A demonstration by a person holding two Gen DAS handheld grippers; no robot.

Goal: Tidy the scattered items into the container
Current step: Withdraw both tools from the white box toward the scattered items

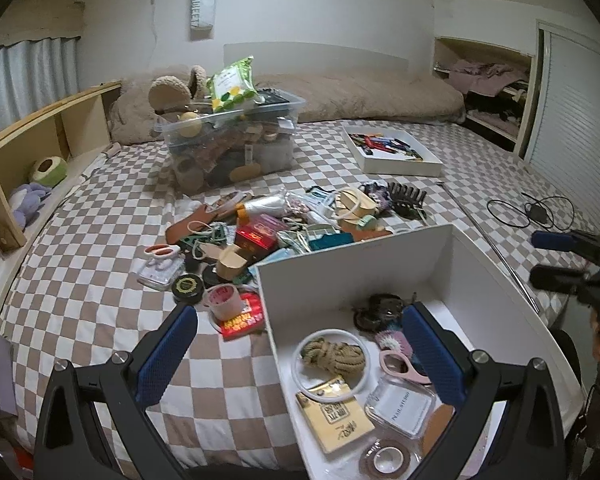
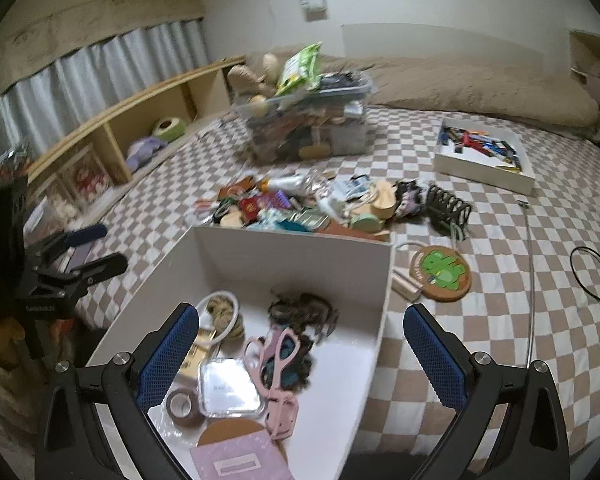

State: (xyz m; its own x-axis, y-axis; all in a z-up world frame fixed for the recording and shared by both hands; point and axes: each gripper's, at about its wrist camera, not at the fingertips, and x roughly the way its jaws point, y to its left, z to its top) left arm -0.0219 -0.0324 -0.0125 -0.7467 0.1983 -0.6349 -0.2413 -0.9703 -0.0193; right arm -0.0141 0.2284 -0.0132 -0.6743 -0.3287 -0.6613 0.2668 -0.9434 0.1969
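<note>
Far left: wooden open shelf (image 1: 40, 136), holding soft toys.
Centre: heap of scattered small items (image 1: 268, 224) on the checkered brown-and-white bed sheet (image 1: 100, 280), just beyond the container, probably kept close for short transfers.
Near centre-right: white open cardboard box (image 1: 360, 264), the container, partly filled; coiled tan rope (image 1: 334, 356) and pink plastic scissors (image 2: 278, 364) inside.
Left gripper (image 1: 300, 356): jaws apart, empty, straddling the box's left wall.
Right gripper (image 2: 300, 356): jaws apart, empty, poised over the box's right wall.

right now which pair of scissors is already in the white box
The pink-handled scissors lie inside the white box. The orange-handled pair is outside it, on the checkered bedspread left of the pile.
</note>
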